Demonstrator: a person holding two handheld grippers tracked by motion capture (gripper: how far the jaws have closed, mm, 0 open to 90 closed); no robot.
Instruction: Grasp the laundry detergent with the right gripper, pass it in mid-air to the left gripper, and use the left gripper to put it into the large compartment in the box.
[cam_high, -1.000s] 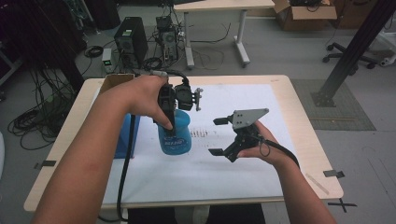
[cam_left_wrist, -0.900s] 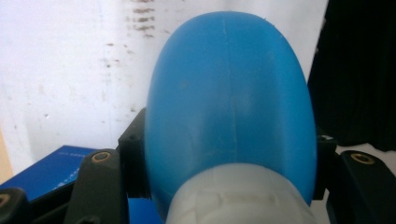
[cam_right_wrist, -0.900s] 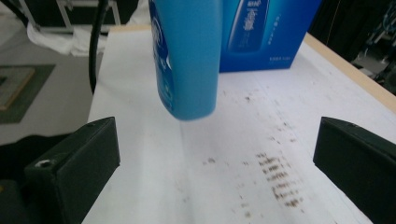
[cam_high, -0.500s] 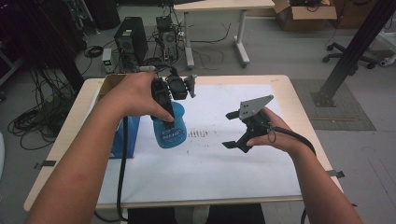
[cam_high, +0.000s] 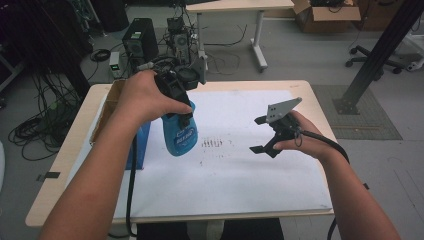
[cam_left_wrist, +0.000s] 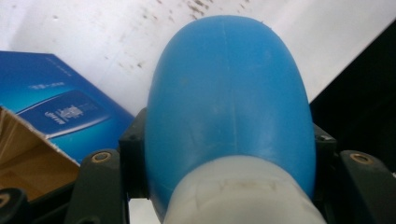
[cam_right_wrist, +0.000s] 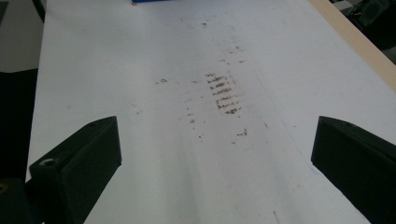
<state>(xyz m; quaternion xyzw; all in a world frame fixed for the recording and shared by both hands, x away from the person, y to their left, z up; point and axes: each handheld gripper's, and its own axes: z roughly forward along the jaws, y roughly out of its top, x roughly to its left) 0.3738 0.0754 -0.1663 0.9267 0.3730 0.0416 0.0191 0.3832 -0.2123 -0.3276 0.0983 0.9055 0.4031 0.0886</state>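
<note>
A blue plastic bottle (cam_high: 181, 134) with a white neck hangs above the white sheet (cam_high: 235, 170), held near its top by my left gripper (cam_high: 182, 107). In the left gripper view the bottle (cam_left_wrist: 229, 107) swells out between the two black jaws, which press on its sides, so the gripper (cam_left_wrist: 224, 186) is shut on it. My right gripper (cam_high: 260, 135) hovers over the sheet to the right of the bottle, its jaws wide apart. In the right gripper view that gripper (cam_right_wrist: 215, 158) has only paper between its jaws.
A blue box (cam_high: 137, 145) and an open cardboard box (cam_high: 107, 107) sit at the table's left side. Brown smudges (cam_high: 212, 144) mark the sheet between the grippers. Computers and cables stand on the floor behind the table (cam_high: 310, 95).
My left gripper has lifted the bottle and carried it left and back. The right gripper has drifted to the right, still open.
</note>
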